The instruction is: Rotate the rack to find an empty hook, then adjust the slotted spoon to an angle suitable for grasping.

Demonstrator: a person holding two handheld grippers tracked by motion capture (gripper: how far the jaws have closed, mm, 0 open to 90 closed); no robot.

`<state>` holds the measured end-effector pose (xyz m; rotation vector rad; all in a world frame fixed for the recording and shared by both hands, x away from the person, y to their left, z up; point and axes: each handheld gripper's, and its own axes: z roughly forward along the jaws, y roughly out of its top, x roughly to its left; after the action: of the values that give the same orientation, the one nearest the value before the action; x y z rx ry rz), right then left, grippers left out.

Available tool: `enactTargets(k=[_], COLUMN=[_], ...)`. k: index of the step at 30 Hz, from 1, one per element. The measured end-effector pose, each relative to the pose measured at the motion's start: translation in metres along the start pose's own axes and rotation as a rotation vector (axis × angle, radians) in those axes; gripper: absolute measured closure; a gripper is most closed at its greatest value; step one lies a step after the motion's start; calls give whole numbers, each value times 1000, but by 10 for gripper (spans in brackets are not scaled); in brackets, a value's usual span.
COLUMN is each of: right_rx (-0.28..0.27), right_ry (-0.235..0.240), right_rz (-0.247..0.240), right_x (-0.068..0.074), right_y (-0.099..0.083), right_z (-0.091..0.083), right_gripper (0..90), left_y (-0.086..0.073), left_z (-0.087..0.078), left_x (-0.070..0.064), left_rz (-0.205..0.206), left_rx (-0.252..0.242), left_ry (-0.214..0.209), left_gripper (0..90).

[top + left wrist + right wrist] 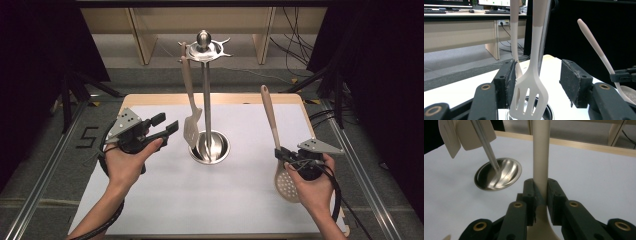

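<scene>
A steel utensil stand (206, 100) rises from a round base (210, 148) at the table's middle. A pale slotted spatula (191, 125) hangs from its top ring. My left gripper (169, 127) hovers open just left of the spatula, apart from it. In the left gripper view the spatula (531, 95) hangs beyond the open jaws, with a second pale handle (514, 30) beside it. My right gripper (283, 155) is shut on the handle of a beige perforated spoon (286, 186), handle pointing up and away. In the right gripper view my right gripper (540, 192) clamps that handle (541, 155).
A white sheet (150, 200) covers the wooden table. Beyond the table's far edge, cables (295, 45) lie on the floor next to furniture legs. Dark curtains and tripod legs (67, 100) flank both sides. The stand's base (498, 173) lies left of the held spoon.
</scene>
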<state>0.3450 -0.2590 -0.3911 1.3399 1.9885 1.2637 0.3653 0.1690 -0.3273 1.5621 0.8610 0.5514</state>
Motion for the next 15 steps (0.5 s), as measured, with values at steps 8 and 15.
enactTargets(k=[8, 15], right_rx=[4, -10], right_ry=[1, 10], right_rz=[2, 0], right_x=[3, 8], right_y=[1, 1], right_z=[-3, -4], right_gripper=[793, 794], left_y=[3, 1], left_z=[-2, 2], left_x=[1, -10], left_rz=[5, 14], left_rx=[-10, 5], left_ry=[7, -22], left_gripper=[453, 453])
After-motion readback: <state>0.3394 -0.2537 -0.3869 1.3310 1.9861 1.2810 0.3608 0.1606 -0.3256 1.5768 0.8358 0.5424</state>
